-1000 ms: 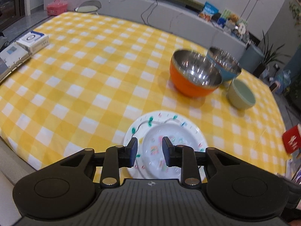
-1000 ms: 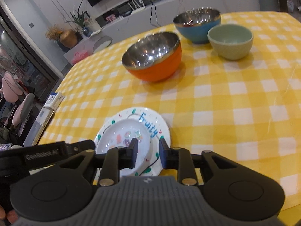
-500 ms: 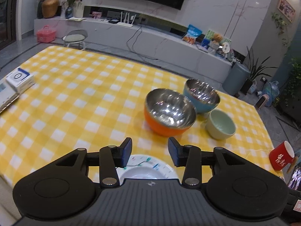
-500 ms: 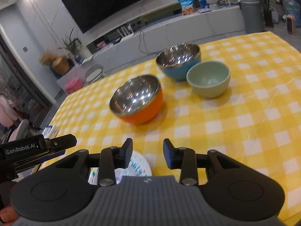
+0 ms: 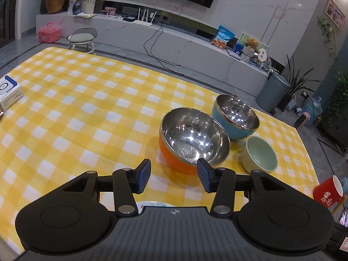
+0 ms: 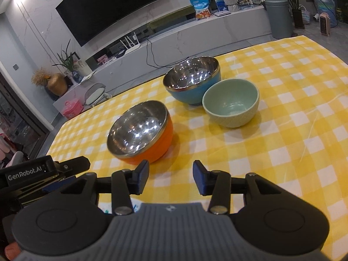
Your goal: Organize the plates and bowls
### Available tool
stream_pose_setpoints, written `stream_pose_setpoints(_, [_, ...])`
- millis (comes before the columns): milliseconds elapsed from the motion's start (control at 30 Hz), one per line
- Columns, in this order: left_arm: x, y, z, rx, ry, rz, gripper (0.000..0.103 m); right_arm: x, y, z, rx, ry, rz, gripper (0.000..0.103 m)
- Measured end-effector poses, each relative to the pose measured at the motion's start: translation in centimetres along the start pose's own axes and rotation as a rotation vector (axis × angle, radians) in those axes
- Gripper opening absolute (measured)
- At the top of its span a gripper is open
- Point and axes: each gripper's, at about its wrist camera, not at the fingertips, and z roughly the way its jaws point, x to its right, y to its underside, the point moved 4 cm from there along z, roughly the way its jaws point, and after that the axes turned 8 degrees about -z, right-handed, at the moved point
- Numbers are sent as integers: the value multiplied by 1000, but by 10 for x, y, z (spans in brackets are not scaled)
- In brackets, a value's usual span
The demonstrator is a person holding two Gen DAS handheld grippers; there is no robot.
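Observation:
An orange steel-lined bowl [image 5: 193, 139] [image 6: 140, 131] sits on the yellow checked tablecloth [image 5: 87, 108]. Behind it stands a blue steel-lined bowl [image 5: 236, 116] [image 6: 192, 79], and to its right a pale green ceramic bowl [image 5: 258, 156] [image 6: 231, 102]. My left gripper [image 5: 174, 175] is open and empty, just short of the orange bowl. My right gripper [image 6: 171, 177] is open and empty, to the right of the orange bowl's near side. A sliver of the white patterned plate [image 5: 152, 203] shows under the left gripper body; the rest is hidden.
A red mug [image 5: 328, 190] stands off the table's right edge. A white and blue box [image 5: 8, 92] lies at the table's left edge. The left gripper's body [image 6: 39, 171] shows at the left of the right wrist view.
Both grippers have risen and tilted up away from the plate, which has slipped almost out of view. Both jaws have opened wider. The bowls have not moved.

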Motion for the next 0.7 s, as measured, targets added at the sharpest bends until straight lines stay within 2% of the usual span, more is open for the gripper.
stream_pose_setpoints(200, [-4,-11,29,-16,-22,-21,55,-1,-13,29,-16,10,36,44])
stream_pose_setpoints(333, [-5,-26,45,3,-50,-5,55,-9,-28,47,-4,9,53,44])
stream_pose_setpoints(500, [-7,-36,72,4,-114,48,54,-18,-39,70,-6,70,16,44])
stream_pose_setpoints(567, [-7,-37,81,-12,-117,59,54,-19,-40,79,-20,84,7,44])
stream_pose_setpoints(700, [-5,-35,90,-34,-111,65,47,-19,-39,92,-46,89,5,44])
